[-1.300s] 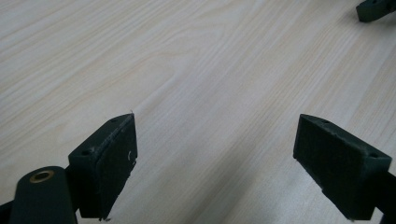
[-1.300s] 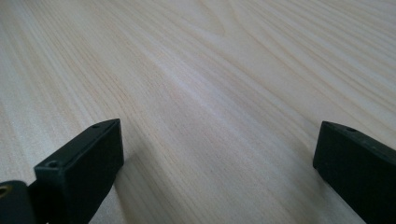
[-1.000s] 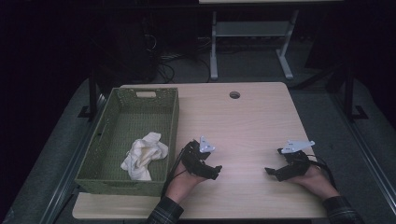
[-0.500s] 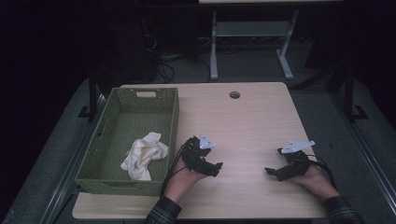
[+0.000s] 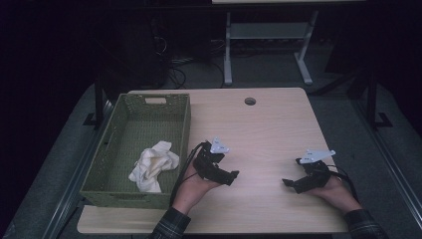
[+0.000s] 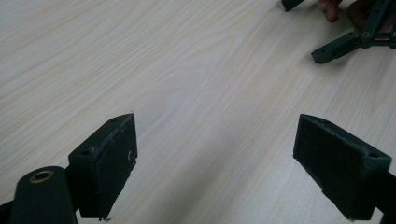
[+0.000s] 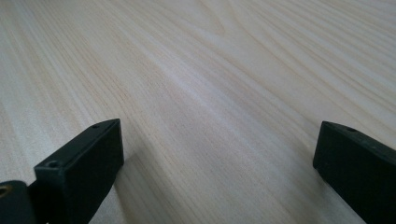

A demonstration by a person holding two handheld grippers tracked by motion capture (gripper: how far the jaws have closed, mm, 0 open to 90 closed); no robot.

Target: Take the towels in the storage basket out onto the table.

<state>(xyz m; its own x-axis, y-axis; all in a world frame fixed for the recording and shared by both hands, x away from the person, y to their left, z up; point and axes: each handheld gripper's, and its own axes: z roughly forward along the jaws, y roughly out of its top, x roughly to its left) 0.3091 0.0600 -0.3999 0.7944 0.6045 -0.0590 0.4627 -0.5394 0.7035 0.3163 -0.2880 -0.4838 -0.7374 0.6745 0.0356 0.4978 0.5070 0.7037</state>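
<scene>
High view, left gripper (image 5: pixel 230 175): rests low on the table (image 5: pixel 268 129), held in the person's left hand (image 5: pixel 191 185), jaws aimed toward the right gripper.
High view, right gripper (image 5: pixel 290 183): sits well apart from the left one, held in the right hand (image 5: pixel 334 189), jaws aimed back at it.
High view, cloth (image 5: pixel 153 165): a crumpled white cloth lies behind the left gripper's heel, inside the green woven basket (image 5: pixel 185 130), near the basket's front end and away from both sets of jaws.
Left gripper view, jaws: spread wide, bare wood between them, nothing pinched; the right gripper (image 6: pixel 348 41) shows far ahead, off toward its own right.
Right gripper view, right gripper (image 7: pixel 219 163): jaws spread wide over plain table grain, nothing held.
Risk, reach: I judge that going for the cloth means swinging the left gripper round over the basket wall; a low swing could clip the rim and shove the basket.
Risk, grip: the cloth is soft and bunched, so a shallow pinch may catch one fold and let it slip.
Risk, cable: the left gripper's cable (image 5: pixel 185 167) trails beside the basket wall and could snag on it.
</scene>
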